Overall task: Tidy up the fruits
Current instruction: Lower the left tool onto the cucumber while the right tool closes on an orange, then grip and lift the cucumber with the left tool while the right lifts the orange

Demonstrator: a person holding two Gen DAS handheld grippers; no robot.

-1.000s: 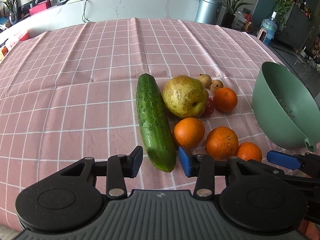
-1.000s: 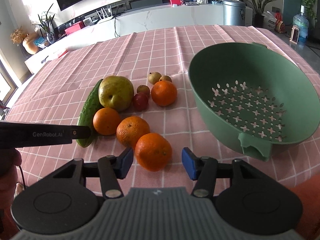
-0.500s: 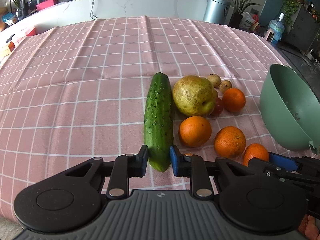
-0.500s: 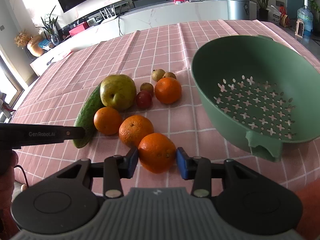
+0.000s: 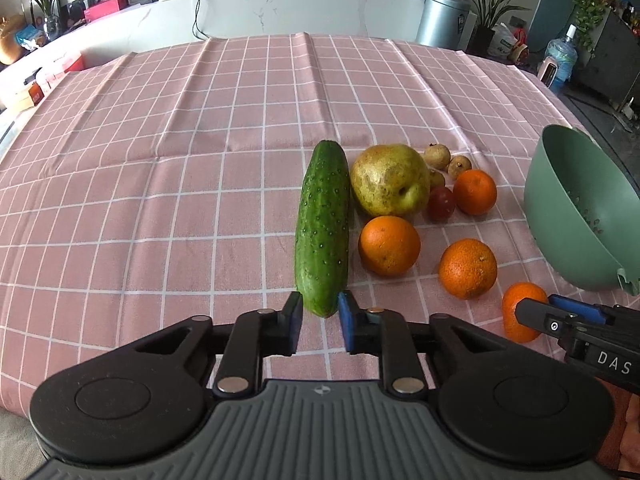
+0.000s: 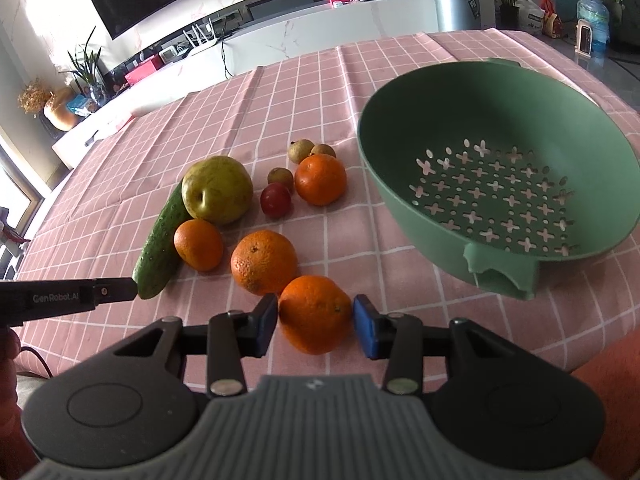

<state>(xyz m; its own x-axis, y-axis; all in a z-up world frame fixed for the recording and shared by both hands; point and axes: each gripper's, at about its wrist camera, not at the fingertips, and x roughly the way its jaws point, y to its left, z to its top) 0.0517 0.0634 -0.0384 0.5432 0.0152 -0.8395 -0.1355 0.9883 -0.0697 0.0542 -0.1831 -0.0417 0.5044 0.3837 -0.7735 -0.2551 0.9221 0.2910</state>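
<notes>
Both grippers are gripping at once here. The left gripper (image 5: 319,317) is pinching the near tip of the cucumber (image 5: 322,227), which is lying lengthwise on the checked tablecloth (image 5: 160,184). The right gripper (image 6: 316,322) is clamping the nearest orange (image 6: 315,313) across its middle, probably because the green colander (image 6: 496,168) is sitting just beside it, empty and waiting for fruit.

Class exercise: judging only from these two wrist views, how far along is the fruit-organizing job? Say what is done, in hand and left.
Done: nothing; the green colander holds no fruit. In hand: the left gripper is shut on the cucumber, the right gripper on the nearest orange. Left: three more oranges, the pear and the small fruits lie on the pink cloth.
</notes>
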